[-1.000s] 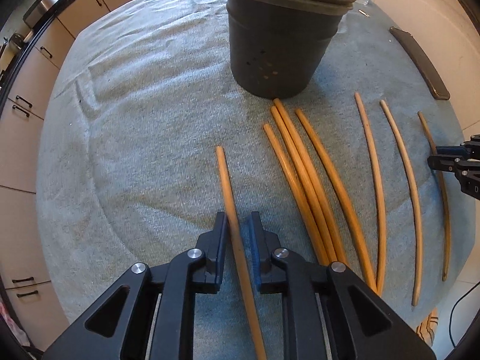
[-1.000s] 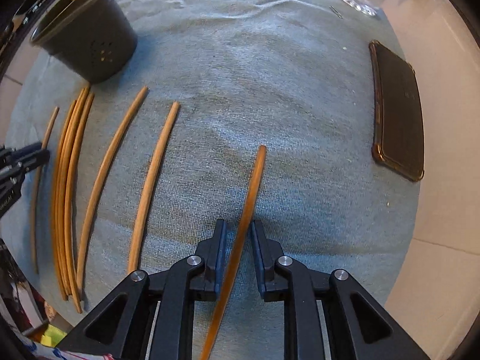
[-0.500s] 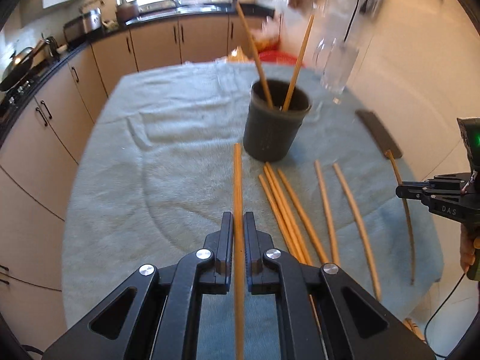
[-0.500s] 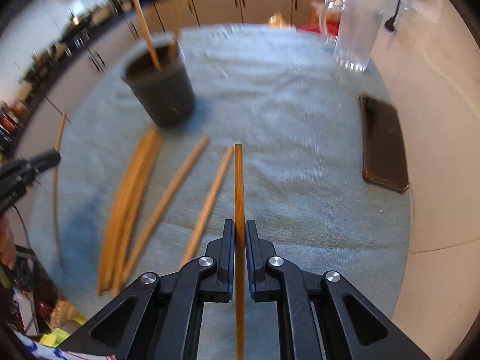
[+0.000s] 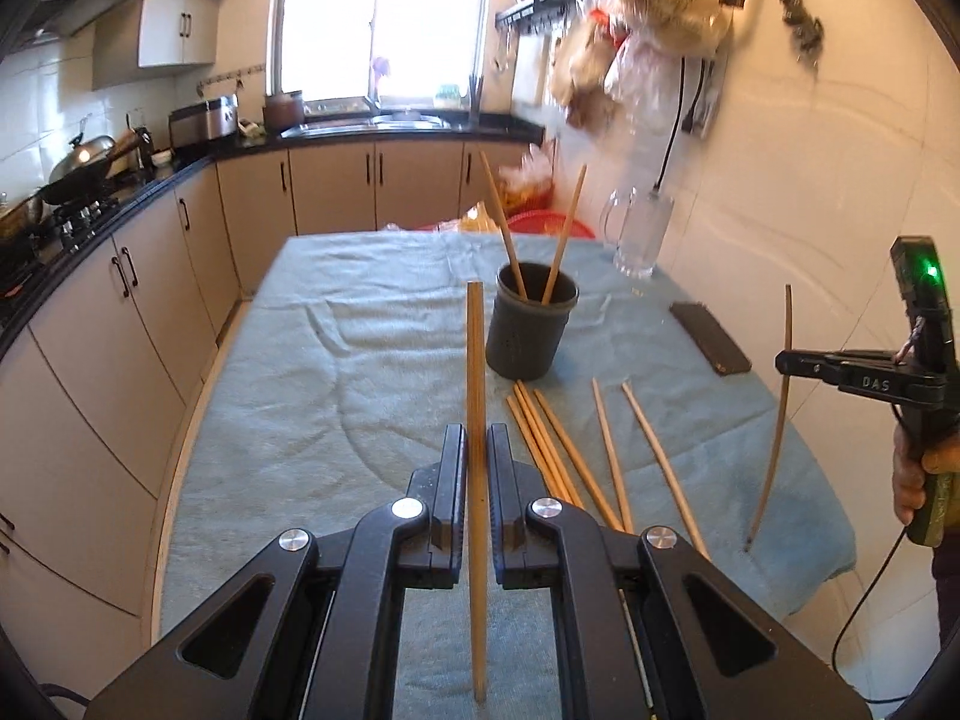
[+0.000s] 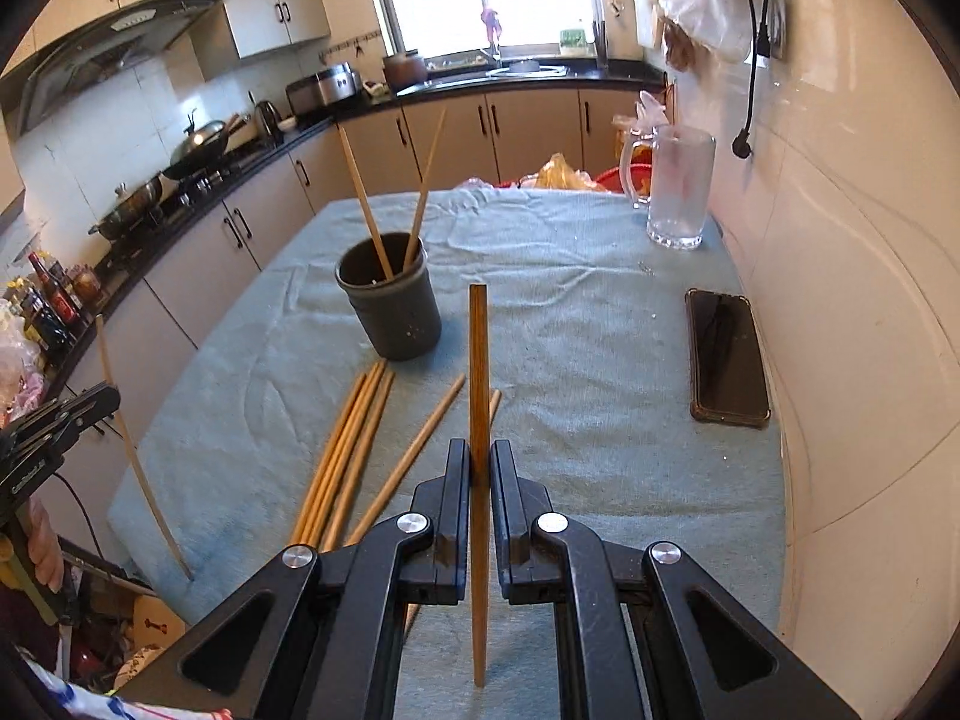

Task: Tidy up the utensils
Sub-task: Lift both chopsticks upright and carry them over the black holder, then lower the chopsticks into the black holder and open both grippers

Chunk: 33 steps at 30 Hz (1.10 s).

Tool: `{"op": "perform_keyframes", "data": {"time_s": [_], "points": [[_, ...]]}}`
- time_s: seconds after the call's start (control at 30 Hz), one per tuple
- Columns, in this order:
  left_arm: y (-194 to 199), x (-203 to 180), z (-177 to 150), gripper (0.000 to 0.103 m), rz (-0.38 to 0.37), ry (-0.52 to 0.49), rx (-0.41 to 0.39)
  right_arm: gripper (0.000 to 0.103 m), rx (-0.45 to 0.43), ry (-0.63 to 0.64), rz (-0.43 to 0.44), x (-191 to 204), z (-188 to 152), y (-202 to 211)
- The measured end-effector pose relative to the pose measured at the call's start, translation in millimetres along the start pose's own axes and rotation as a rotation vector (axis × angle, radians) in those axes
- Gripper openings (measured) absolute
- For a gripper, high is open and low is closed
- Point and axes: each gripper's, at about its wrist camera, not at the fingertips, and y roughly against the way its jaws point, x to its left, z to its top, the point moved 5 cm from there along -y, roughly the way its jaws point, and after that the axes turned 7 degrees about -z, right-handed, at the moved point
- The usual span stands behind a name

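Wooden chopstick (image 5: pixel 476 396) (bottles (image 6: pixel 51 300) rightward only)

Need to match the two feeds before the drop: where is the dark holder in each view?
Left wrist: holder sits just right of centre, right of the chopstick in the left gripper.
Right wrist: holder sits left of centre, up-left of the right gripper.
Shared landmark: phone, right of the holder in both.

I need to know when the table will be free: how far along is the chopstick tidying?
Done: two chopsticks stand in the dark holder. In hand: the left gripper and right gripper each clamp one. Left: six loose chopsticks lie on the towel.
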Motion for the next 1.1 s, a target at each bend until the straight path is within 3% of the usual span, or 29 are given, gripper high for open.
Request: {"op": "perform_keyframes", "data": {"time_s": [0.23,0.53,0.9,1.1], "points": [[36,6,14,0.006,0.000,0.019,-0.102,0.007,-0.080,-0.014,0.011,-3,10,27],[32,9,51,0.006,-0.016,0.052,-0.171,0.007,-0.174,-0.016,0.002,0,42,44],[1,3,151,0.006,-0.069,0.120,-0.284,0.007,-0.302,-0.038,0.090,26,110,52],[-38,-5,196,0.006,-0.023,0.105,-0.308,0.007,-0.375,-0.064,0.113,47,152,36]]}}
